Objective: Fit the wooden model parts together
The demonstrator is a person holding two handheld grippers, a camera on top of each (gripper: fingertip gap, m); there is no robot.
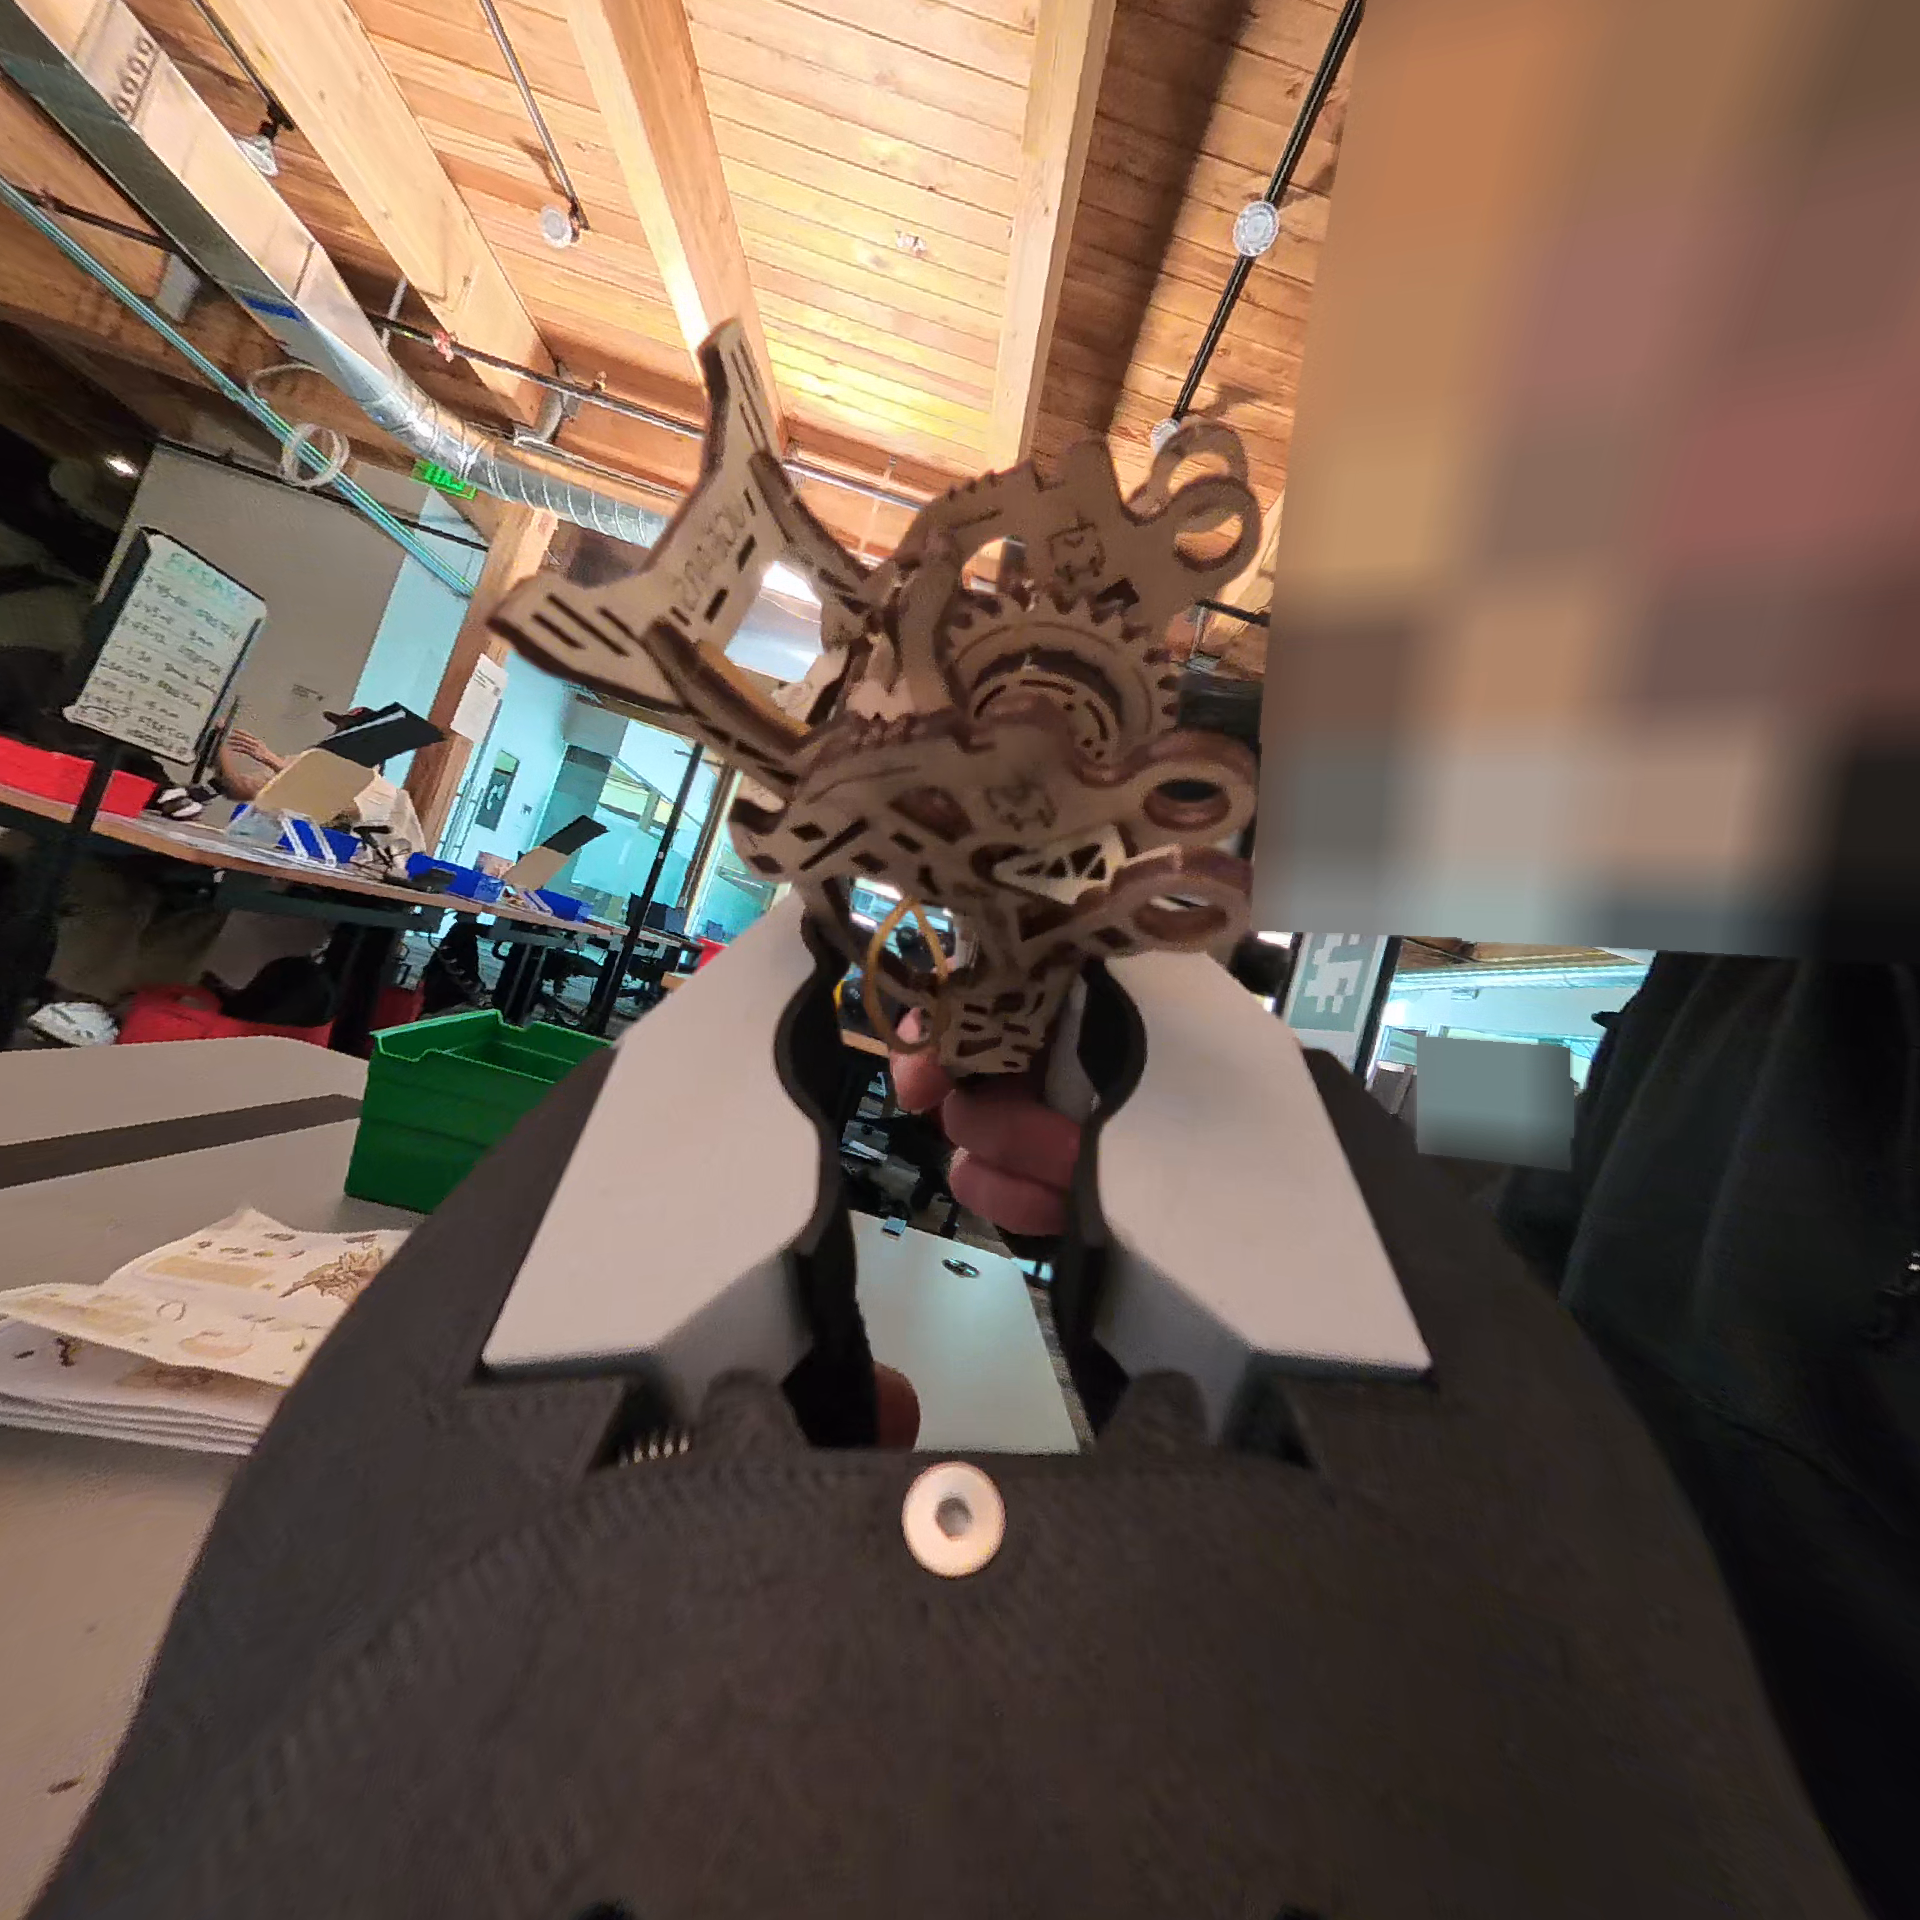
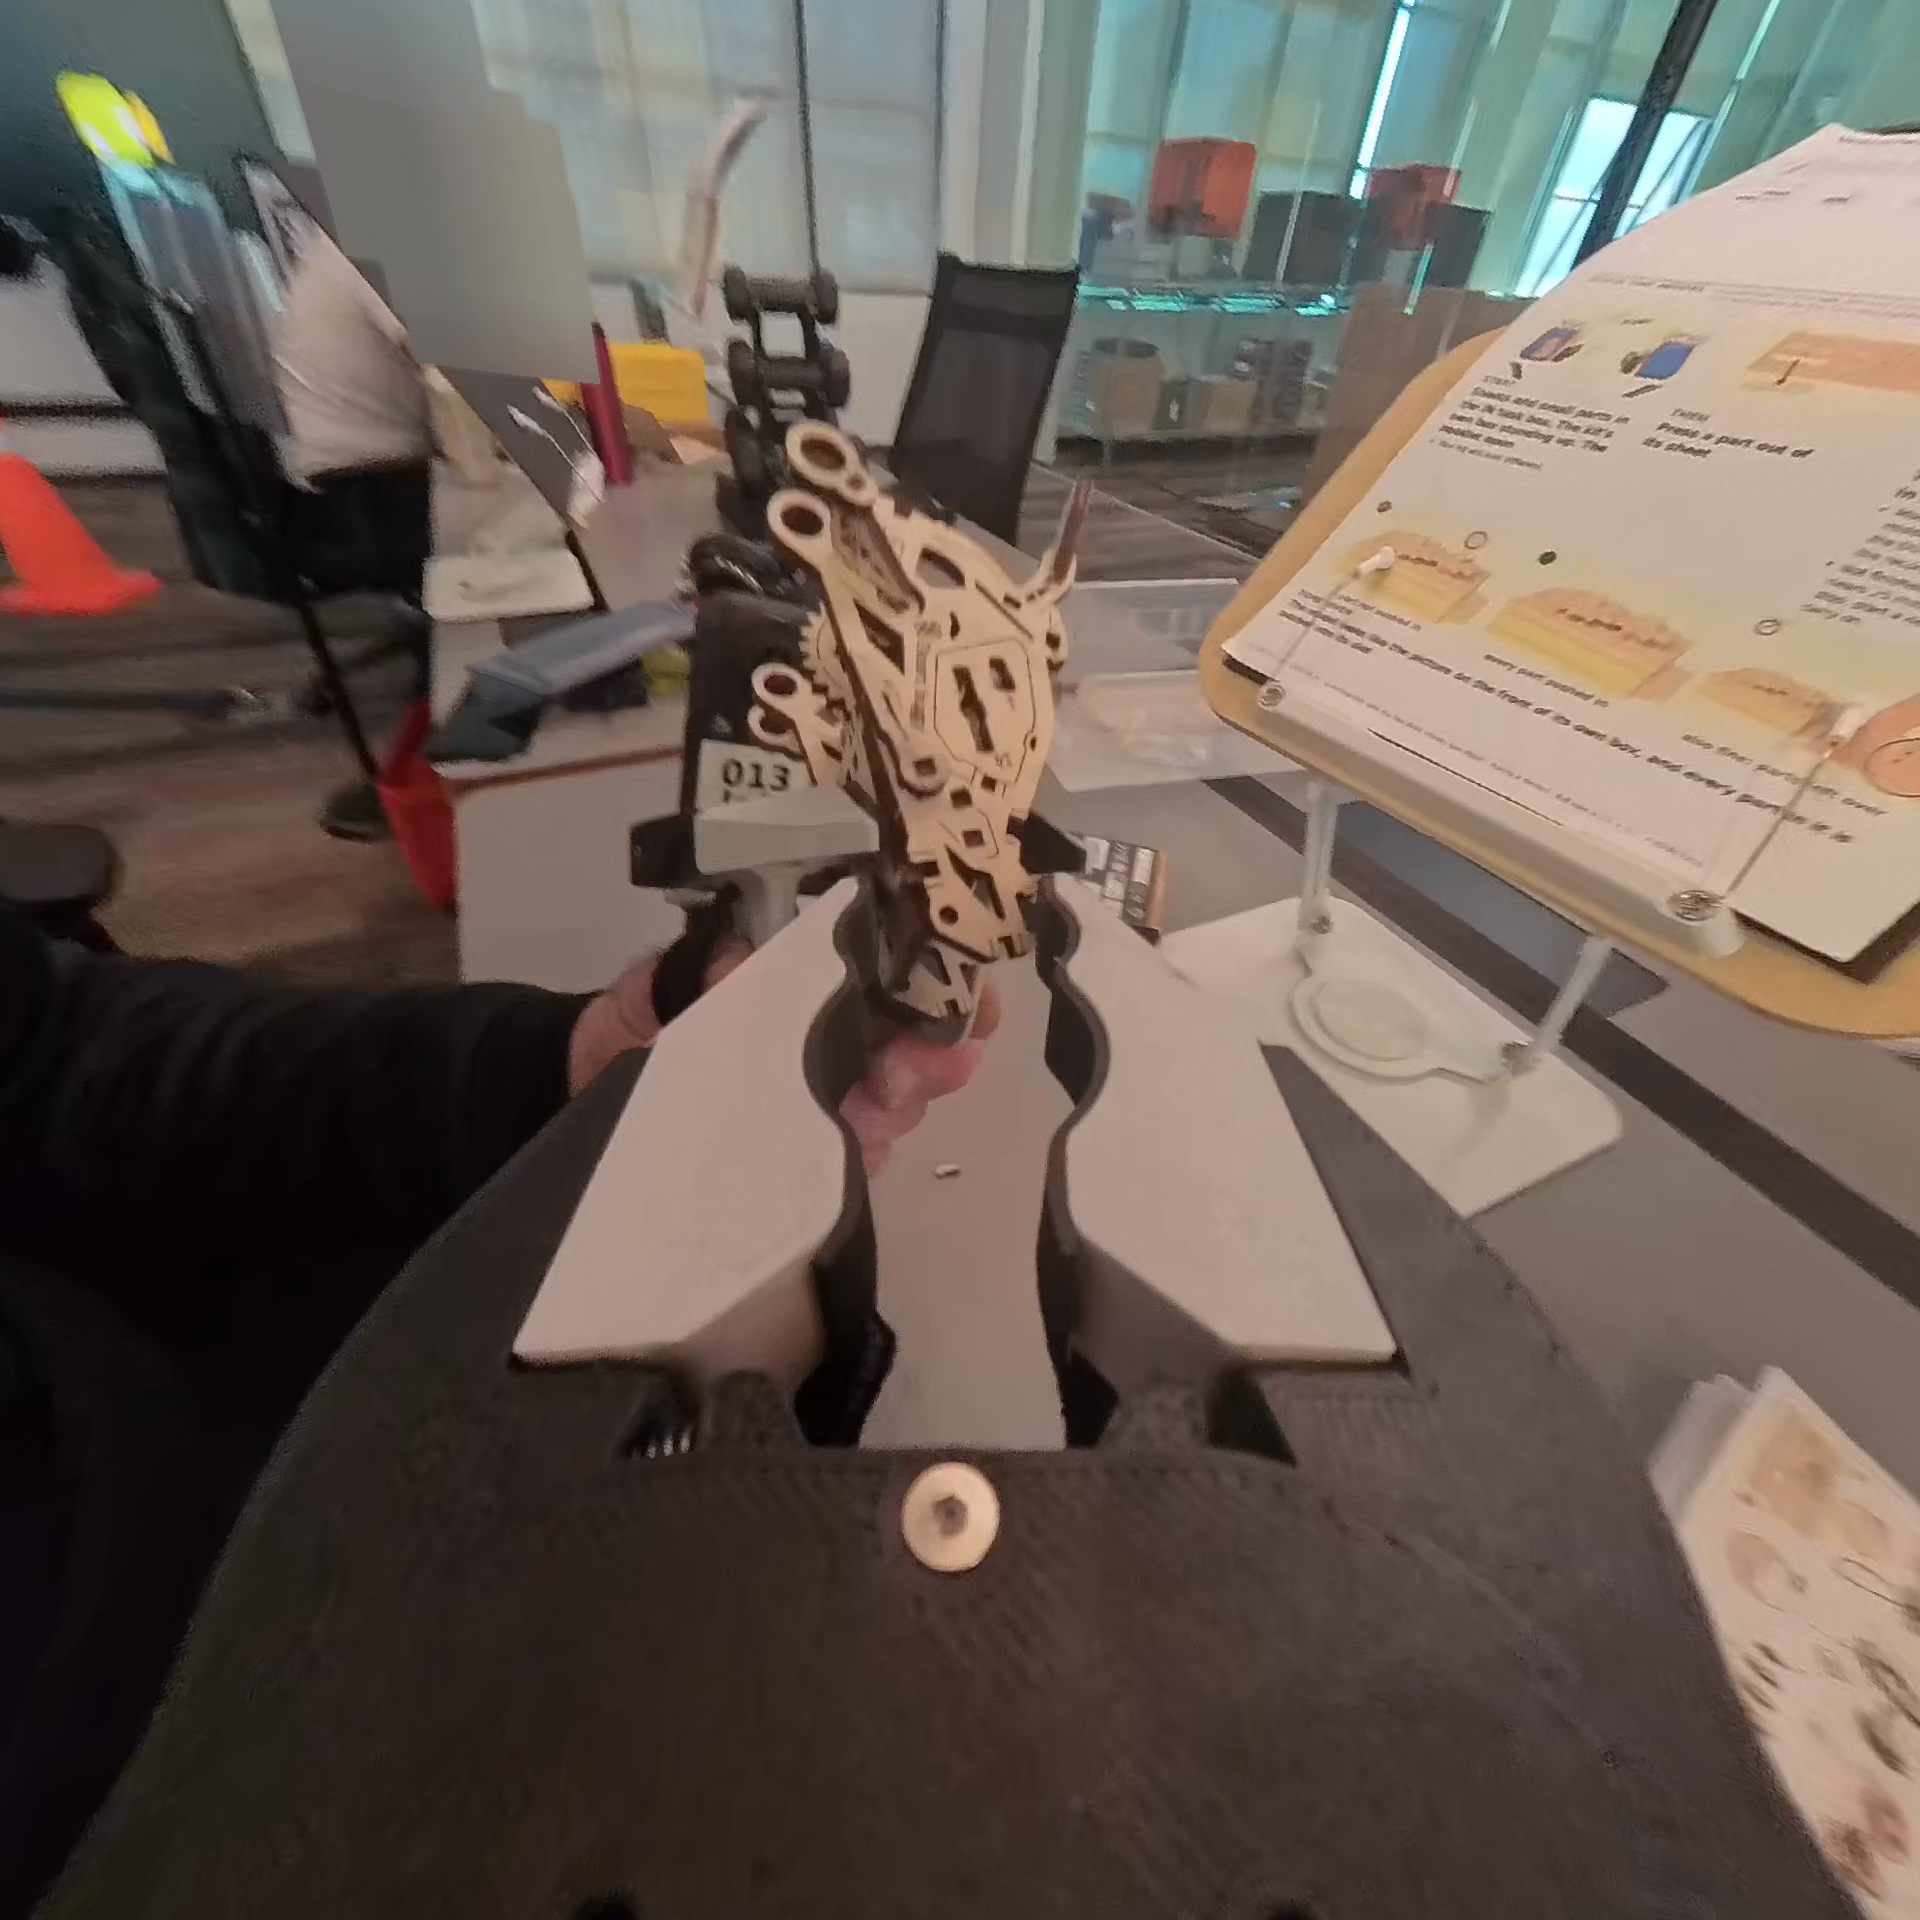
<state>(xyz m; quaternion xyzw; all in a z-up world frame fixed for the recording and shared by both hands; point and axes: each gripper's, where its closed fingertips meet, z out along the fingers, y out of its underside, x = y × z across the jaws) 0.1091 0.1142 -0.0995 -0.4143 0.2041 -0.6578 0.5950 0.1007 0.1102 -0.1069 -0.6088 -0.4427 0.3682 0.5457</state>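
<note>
A laser-cut wooden model (image 1: pixel 987 748) with gears and ring-shaped lugs is held up in the air between both grippers. In the left wrist view its narrow lower end sits between my left gripper (image 1: pixel 951 966)'s fingertips, with a rubber band (image 1: pixel 904 977) looped on it. My left gripper looks shut on that end. In the right wrist view the model (image 2: pixel 935 686) stands upright, with its lower tip pinched in my right gripper (image 2: pixel 940 935). The left gripper (image 2: pixel 914 842) shows just behind, clasping the model from both sides. A hand (image 2: pixel 914 1081) is below.
A green bin (image 1: pixel 457 1101) and instruction sheets (image 1: pixel 177 1320) lie on the grey table at the left. A stand with an open instruction page (image 2: pixel 1621 582) and its white base (image 2: pixel 1382 1049) are at the right. Part sheets (image 2: pixel 1818 1558) lie nearby. A person (image 2: pixel 343 384) stands far behind. Only a small space, under 4 cm, lies between the two pairs of fingers.
</note>
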